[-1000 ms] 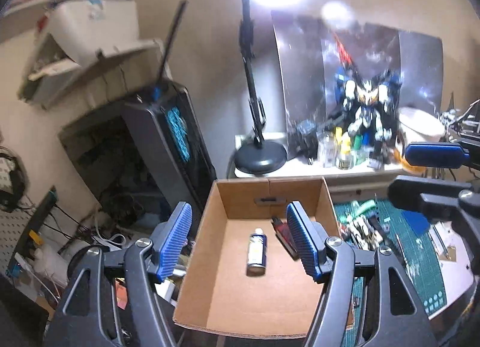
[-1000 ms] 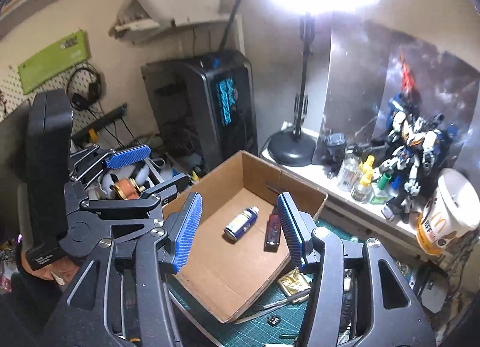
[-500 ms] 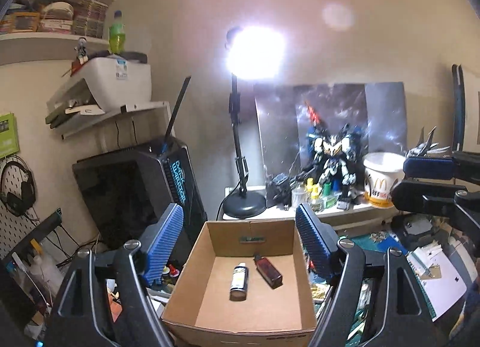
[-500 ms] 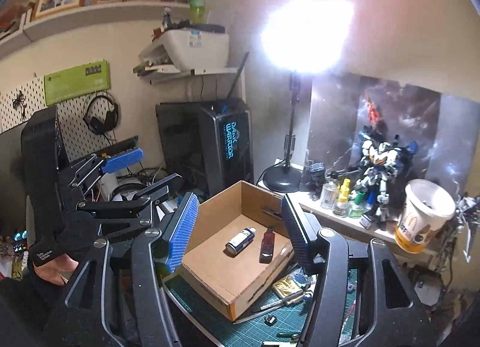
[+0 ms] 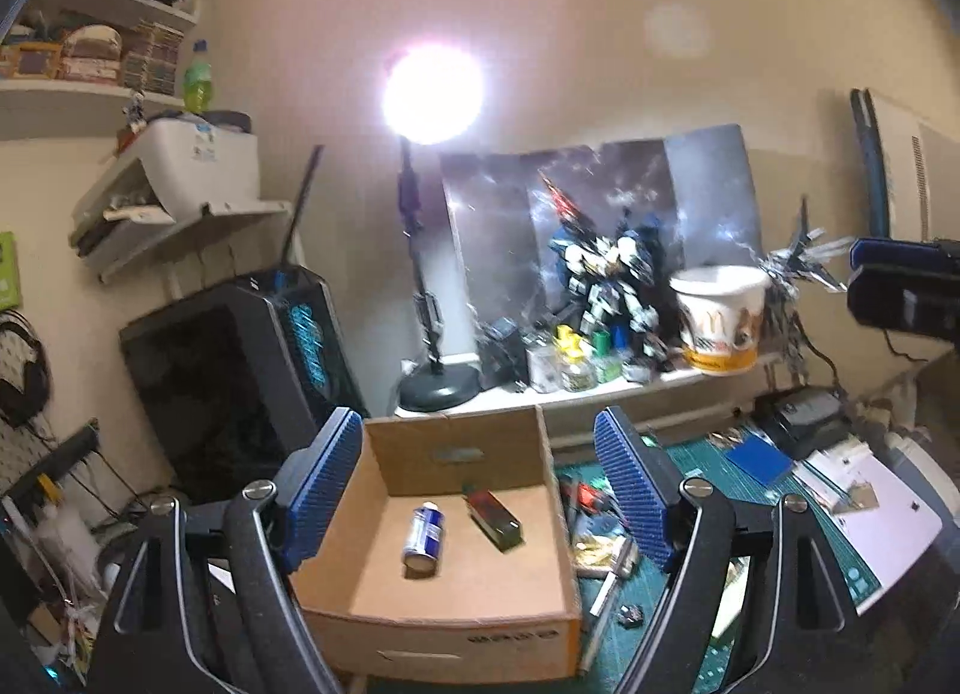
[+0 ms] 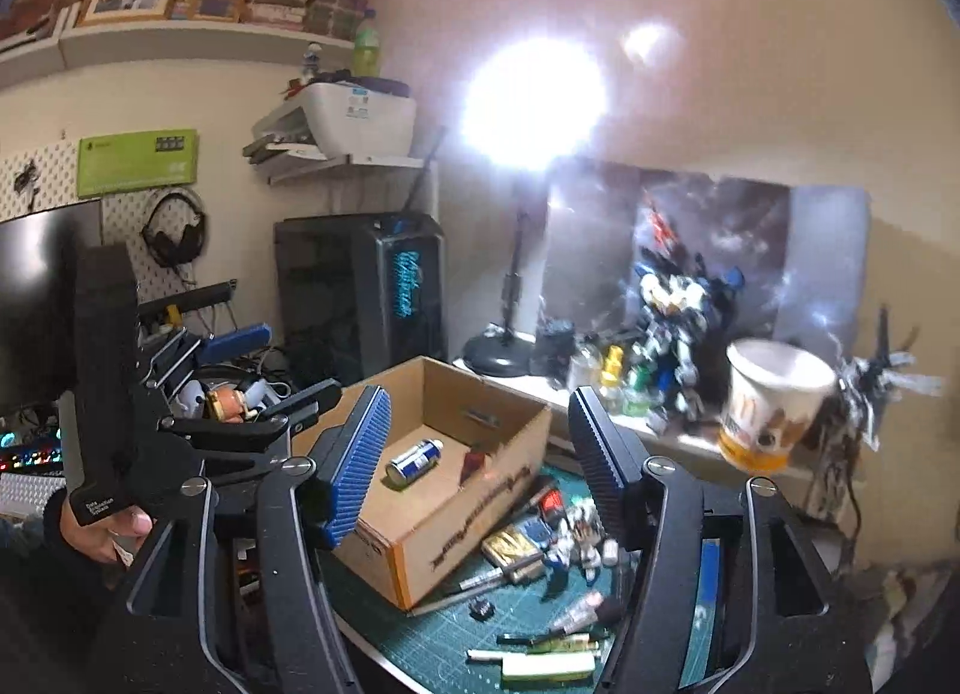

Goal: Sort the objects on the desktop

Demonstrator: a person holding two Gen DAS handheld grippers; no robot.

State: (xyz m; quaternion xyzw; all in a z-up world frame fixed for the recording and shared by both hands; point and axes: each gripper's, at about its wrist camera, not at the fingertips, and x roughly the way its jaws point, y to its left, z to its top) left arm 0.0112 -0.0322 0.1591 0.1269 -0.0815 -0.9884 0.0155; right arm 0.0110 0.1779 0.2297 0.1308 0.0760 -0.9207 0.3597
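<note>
Both grippers empty — right gripper (image 6: 474, 466) opening above box rim (image 6: 480, 505).

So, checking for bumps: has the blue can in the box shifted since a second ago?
No: the blue can lies left of the dark red case, as before.

green cutting mat (image 6: 432, 643) under cardboard box (image 6: 480, 505), scattered tools (image 6: 540, 550)

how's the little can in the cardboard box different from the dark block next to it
The can is round, white and blue with a label; the dark block is flat-sided, dark with a red end. The can sits left of the block in the left wrist view. Both lie on their sides on the floor of the cardboard box, apart.
</note>
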